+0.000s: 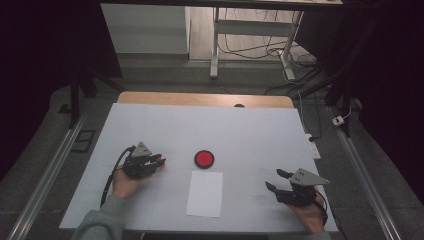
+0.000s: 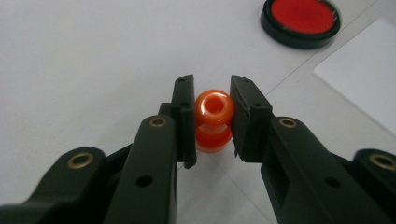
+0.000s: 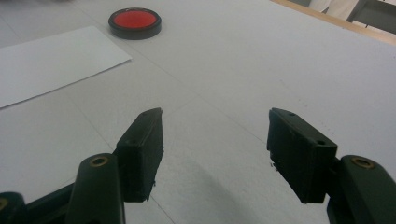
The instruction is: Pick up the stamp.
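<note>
Clearly, a small orange bead-like piece (image 2: 213, 119) with a hole through its top is clamped between the pads of the left gripper (image 2: 212, 116), on the left part of the white table cover (image 1: 250, 130); in the high view it is seen as an orange spot at that gripper's (image 1: 159, 161) tips. It looks like two glossy rounded lobes stacked one on the other, and is judged to be hard plastic, light and stiff, but slippery on its curved sides. A hold across the widest part of a lobe, pads squarely opposed, is judged safest, since an off-centre squeeze could let it squirt out. The right gripper (image 3: 215, 135) is held with its jaws wide apart and nothing between them, near the table's right edge. A red disc in a black rim (image 1: 204, 159) and a white paper sheet (image 1: 205, 194) lie between the two grippers.
</note>
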